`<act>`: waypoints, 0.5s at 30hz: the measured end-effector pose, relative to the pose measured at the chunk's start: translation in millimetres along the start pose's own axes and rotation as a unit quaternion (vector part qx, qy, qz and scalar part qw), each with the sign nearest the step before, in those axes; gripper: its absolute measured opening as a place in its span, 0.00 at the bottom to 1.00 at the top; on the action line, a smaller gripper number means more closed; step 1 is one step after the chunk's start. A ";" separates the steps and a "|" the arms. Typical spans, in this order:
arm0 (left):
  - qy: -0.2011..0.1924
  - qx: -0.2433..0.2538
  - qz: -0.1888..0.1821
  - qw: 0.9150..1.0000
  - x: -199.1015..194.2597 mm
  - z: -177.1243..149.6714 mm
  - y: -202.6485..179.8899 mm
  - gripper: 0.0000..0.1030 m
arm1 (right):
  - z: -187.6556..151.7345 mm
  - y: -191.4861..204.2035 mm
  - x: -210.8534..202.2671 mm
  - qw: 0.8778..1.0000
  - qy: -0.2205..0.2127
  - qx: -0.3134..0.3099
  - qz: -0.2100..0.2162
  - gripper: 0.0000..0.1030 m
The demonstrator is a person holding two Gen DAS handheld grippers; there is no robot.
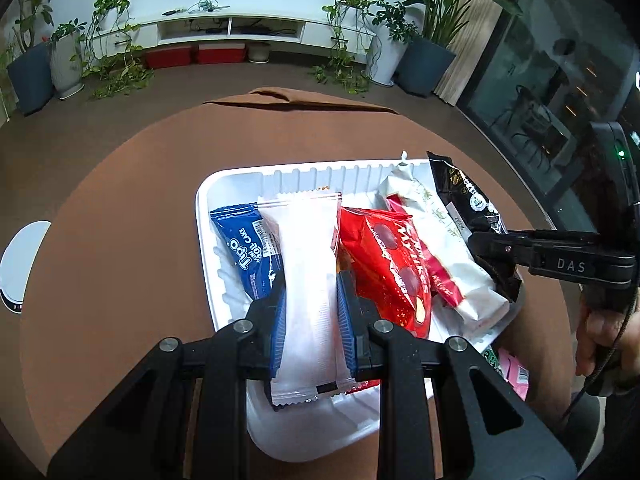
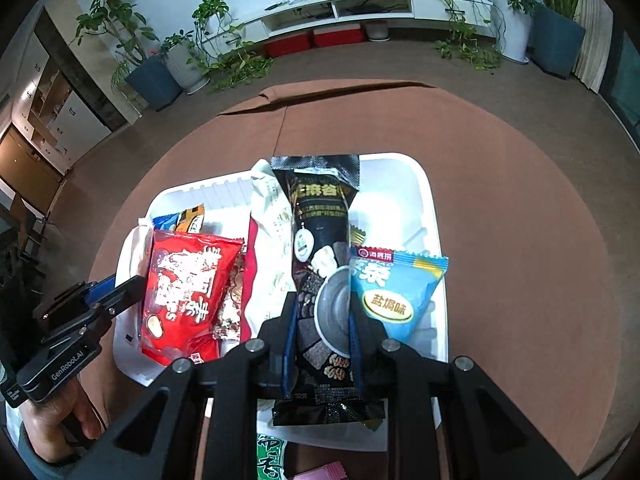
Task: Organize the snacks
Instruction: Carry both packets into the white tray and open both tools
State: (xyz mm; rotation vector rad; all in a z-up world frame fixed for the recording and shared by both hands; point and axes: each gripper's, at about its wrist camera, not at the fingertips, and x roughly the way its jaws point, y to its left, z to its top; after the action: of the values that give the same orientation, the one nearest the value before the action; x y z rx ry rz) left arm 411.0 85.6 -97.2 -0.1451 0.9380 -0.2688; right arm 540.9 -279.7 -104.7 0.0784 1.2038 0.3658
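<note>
Left gripper [image 1: 311, 304]: jaws narrow, clamped on the white snack packet [image 1: 310, 280], which runs lengthwise between the blue pads; its far end reaches out over the tray, its near crimped end sticks back past the pads.
White snack packet: held above the white tray [image 1: 208, 240], between the blue Tipo cake packet [image 1: 246, 250] on its left and the red snack bag [image 1: 386, 268] on its right.
Right gripper [image 2: 323, 320]: jaws narrow, gripping the black snack bar [image 2: 318, 264] across its lower half; the bar lies along the fingers, top end pointing away from the camera.
Black snack bar: over the tray's middle in the right wrist view, with a white-and-red packet [image 2: 268, 248] just to its left and a light blue packet [image 2: 394, 288] touching its right side.
Tray: sits on a round brown table [image 1: 120, 200], already holding several packets side by side.
Outside the tray: a green packet [image 2: 270, 460] and a pink packet [image 1: 516, 372] lie on the table at the tray's near edge.
Person: a hand [image 1: 600, 340] grips the right gripper's handle.
</note>
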 end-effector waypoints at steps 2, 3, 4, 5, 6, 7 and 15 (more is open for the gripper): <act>0.001 0.001 0.003 1.000 3.7 1.1 0.4 0.21 | -1.3 3.9 1.9 1.000 0.003 -0.003 -0.002 0.24; 0.002 0.002 0.005 1.000 4.2 1.4 0.2 0.21 | -1.7 4.6 3.5 1.000 0.004 -0.003 -0.002 0.24; 0.005 0.002 0.007 1.000 7.7 1.9 0.3 0.21 | -2.3 4.5 4.9 1.000 0.006 -0.003 -0.002 0.24; 0.007 0.003 0.009 1.000 9.6 2.2 0.9 0.21 | -3.2 5.1 5.4 1.000 0.007 -0.002 -0.002 0.24; 0.008 0.002 0.010 1.000 12.2 2.6 1.2 0.21 | -3.5 6.6 5.9 1.000 0.008 -0.002 -0.003 0.24; 0.009 0.001 0.010 1.000 13.1 2.6 2.0 0.21 | -3.2 6.9 6.3 1.000 0.009 -0.003 -0.003 0.24; 0.012 0.006 0.021 1.000 25.9 7.9 1.1 0.21 | -3.6 15.3 9.1 1.000 0.009 -0.015 -0.015 0.24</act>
State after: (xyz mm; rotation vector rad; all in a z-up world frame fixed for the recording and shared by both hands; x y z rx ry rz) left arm 432.1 79.2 -113.0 -0.1112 0.9619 -0.2380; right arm 536.8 -262.9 -110.3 0.0313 1.2166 0.3590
